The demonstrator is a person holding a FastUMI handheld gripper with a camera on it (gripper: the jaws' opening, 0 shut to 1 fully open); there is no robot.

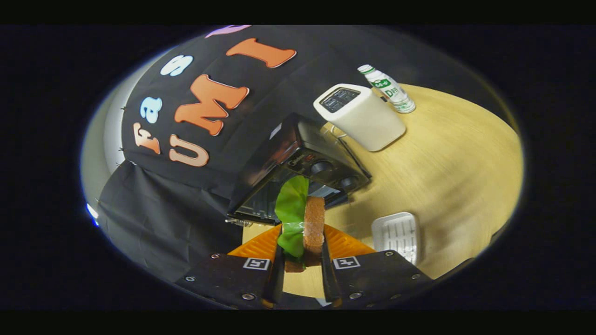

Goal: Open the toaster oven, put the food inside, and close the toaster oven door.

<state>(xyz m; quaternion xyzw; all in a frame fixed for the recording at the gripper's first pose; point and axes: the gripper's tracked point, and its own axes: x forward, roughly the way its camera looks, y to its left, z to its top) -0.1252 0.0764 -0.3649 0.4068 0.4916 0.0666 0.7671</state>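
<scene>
Oven (298,172) sits on the table (456,186) just beyond the fingers, its door looking dropped open toward us, dark mouth facing the food; that's why the gripper is lined up straight at it, I'd say. Table runs wide and bare to the right; a white toaster (361,116) stands just right of the oven on the far side, out of the way of the door; a bottle (387,88) lies farther off behind it; a white tray (396,235) rests near, right of the fingers, likely where the food came from. Gripper (302,253) is clamped on the food (305,223), both fingers pressing its sides; a brown slab with a green leaf on its left, held on edge and lifted, so it can slide in narrow. Food is between the fingers, short of the opening; not yet inside.
</scene>
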